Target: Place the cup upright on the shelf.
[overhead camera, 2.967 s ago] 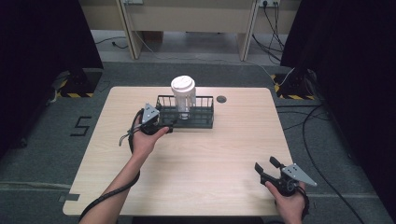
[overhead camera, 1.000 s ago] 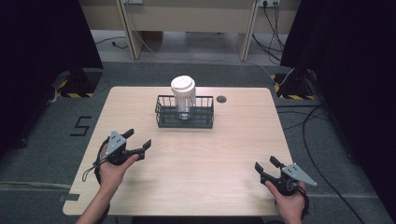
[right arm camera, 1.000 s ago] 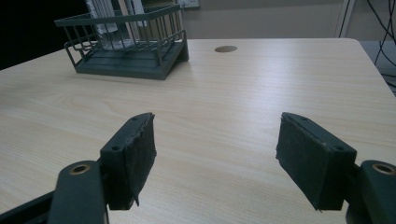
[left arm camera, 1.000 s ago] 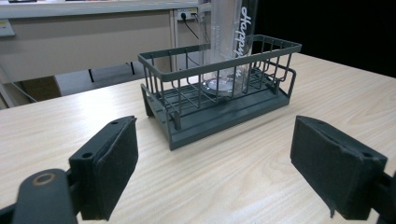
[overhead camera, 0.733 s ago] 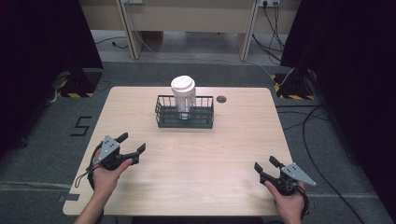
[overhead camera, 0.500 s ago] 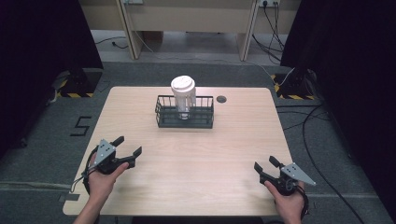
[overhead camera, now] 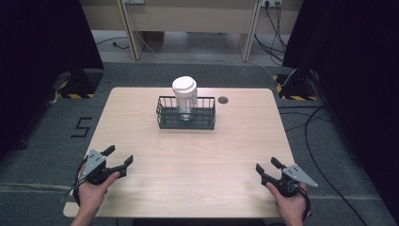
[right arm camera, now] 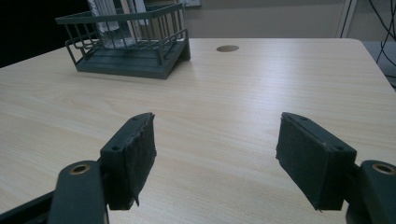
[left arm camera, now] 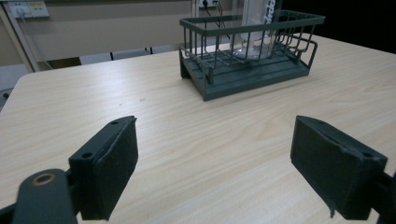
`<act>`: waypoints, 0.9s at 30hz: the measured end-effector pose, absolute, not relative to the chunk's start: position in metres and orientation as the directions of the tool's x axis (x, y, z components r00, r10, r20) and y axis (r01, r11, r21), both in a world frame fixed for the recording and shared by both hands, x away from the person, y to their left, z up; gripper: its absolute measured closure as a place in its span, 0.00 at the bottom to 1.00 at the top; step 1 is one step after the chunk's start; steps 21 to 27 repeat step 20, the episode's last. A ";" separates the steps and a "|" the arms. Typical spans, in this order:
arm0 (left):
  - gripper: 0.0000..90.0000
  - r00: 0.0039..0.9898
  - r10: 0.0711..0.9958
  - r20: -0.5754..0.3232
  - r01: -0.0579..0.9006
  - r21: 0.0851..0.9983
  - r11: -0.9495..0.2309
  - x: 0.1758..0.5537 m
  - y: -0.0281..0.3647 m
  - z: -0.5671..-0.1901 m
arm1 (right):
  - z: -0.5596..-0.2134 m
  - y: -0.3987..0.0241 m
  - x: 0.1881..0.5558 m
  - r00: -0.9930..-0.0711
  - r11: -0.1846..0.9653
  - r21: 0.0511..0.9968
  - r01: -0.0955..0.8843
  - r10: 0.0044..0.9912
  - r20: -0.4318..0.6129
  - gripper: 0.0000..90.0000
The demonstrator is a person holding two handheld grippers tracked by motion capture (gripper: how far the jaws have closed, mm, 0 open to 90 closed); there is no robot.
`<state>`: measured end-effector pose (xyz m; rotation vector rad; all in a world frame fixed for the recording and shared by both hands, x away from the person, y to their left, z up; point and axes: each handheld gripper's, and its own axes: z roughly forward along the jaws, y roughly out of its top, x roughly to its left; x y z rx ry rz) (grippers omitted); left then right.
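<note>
Wood-grain table [overhead camera: 188, 155] on grey carpet [overhead camera: 42, 155], dark curtains [overhead camera: 42, 37] flanking; both grippers' fingers wide apart.

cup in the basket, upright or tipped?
Upright: the cup stands in the wire basket, white lid on top.
</note>
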<state>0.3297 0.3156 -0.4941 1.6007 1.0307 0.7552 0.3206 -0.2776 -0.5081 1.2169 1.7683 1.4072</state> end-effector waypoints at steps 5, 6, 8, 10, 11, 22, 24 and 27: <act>0.16 0.410 0.911 -0.043 0.270 0.960 -0.076 0.322 0.323 -0.504 | -0.508 -0.278 0.321 -0.425 0.035 0.953 0.303 0.899 0.102 0.32; 0.16 0.410 0.911 -0.043 0.270 0.960 -0.076 0.322 0.323 -0.504 | -0.508 -0.278 0.321 -0.425 0.035 0.953 0.303 0.899 0.102 0.32; 0.16 0.404 0.913 -0.054 0.282 0.957 -0.068 0.319 0.325 -0.510 | -0.508 -0.277 0.321 -0.425 0.035 0.953 0.302 0.899 0.102 0.32; 0.16 0.400 0.915 -0.059 0.286 0.956 -0.063 0.318 0.325 -0.513 | -0.509 -0.277 0.321 -0.426 0.036 0.953 0.301 0.899 0.100 0.32; 0.16 0.399 0.915 -0.061 0.288 0.956 -0.062 0.318 0.325 -0.514 | -0.509 -0.277 0.321 -0.426 0.037 0.953 0.301 0.899 0.100 0.32; 0.16 0.391 0.917 -0.077 0.287 0.957 -0.041 0.315 0.326 -0.517 | -0.507 -0.279 0.320 -0.426 0.037 0.954 0.298 0.899 0.098 0.32; 0.16 0.391 0.917 -0.077 0.287 0.957 -0.041 0.315 0.326 -0.517 | -0.507 -0.279 0.320 -0.426 0.037 0.954 0.298 0.899 0.098 0.32; 0.16 0.391 0.917 -0.077 0.287 0.957 -0.041 0.315 0.326 -0.517 | -0.507 -0.279 0.320 -0.426 0.037 0.954 0.298 0.899 0.098 0.32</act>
